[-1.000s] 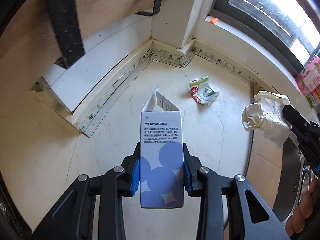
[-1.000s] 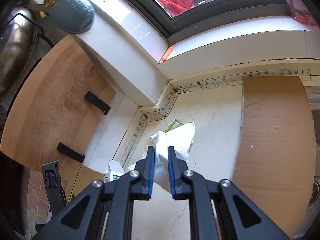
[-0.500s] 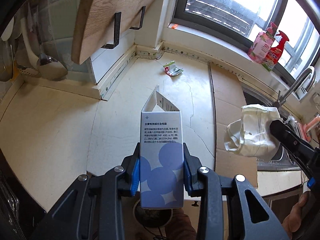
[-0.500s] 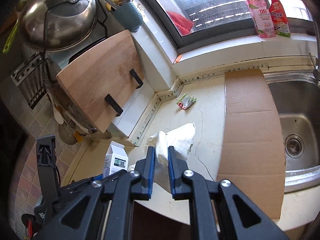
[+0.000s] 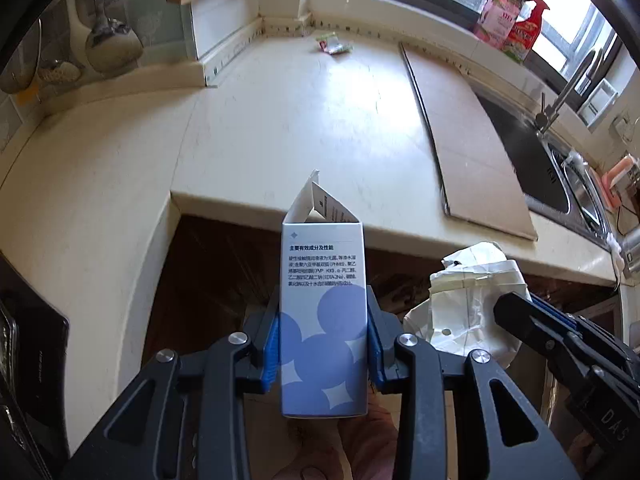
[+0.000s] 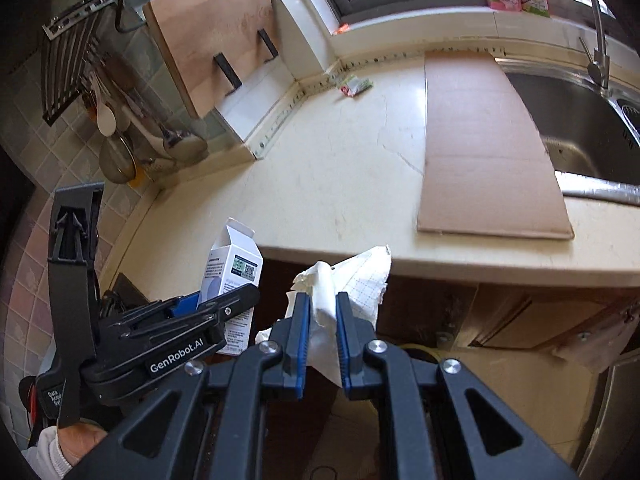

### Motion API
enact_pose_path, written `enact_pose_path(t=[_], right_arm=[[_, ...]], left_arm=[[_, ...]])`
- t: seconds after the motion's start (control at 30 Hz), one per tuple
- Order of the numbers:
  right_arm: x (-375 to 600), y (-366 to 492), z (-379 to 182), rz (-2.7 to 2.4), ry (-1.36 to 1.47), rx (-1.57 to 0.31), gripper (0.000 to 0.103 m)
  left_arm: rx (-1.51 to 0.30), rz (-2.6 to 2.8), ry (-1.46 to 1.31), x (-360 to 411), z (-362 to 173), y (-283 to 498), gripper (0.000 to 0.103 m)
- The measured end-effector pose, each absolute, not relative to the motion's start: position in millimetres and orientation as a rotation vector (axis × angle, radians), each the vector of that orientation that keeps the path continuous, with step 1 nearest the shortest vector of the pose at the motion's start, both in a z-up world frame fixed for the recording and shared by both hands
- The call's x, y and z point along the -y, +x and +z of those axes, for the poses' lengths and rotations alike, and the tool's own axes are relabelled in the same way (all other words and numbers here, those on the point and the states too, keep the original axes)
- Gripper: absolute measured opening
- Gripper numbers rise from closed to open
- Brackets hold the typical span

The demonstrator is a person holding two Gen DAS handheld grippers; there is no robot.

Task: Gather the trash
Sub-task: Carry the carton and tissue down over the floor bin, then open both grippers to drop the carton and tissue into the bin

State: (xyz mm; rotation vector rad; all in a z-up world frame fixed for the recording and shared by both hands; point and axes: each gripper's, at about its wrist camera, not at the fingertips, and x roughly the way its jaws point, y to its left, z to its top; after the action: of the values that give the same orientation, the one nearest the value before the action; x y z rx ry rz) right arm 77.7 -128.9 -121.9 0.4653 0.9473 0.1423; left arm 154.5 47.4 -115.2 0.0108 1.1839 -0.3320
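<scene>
two pieces in hand, one wrapper left on the counter
your left gripper [image 5: 323, 354] clamps the blue-and-white carton [image 5: 323, 320], your right gripper [image 6: 321, 334] pinches the crumpled paper [image 6: 340, 280]; both are off the counter edge, while the snack wrapper [image 6: 355, 85] lies near the back corner.

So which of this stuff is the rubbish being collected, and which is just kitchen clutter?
Part of the job:
- blue-and-white carton, clamped in left gripper
- crumpled paper, clamped in right gripper
- small wrapper on the counter

Just lying about:
- cardboard sheet
- sink
- cutting board

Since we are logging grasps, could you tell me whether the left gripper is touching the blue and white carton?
Touching. In the left wrist view the left gripper presses both blue pads against the carton sides.
</scene>
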Motion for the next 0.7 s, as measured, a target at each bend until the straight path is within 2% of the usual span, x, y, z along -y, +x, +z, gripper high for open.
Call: enact_pose_path(t=[0.4,0.7], right_arm=[[125,59,-300,0.055,0.511,-1.239,0.013],[134,59,-434,-0.015,0.567,-1.362,0.014]], left_arm=[[-1.431,-0.349,0.09,-36,-270,116,0.033],[-1.561,-0.403,0.072,-32,-396,113,0.033]])
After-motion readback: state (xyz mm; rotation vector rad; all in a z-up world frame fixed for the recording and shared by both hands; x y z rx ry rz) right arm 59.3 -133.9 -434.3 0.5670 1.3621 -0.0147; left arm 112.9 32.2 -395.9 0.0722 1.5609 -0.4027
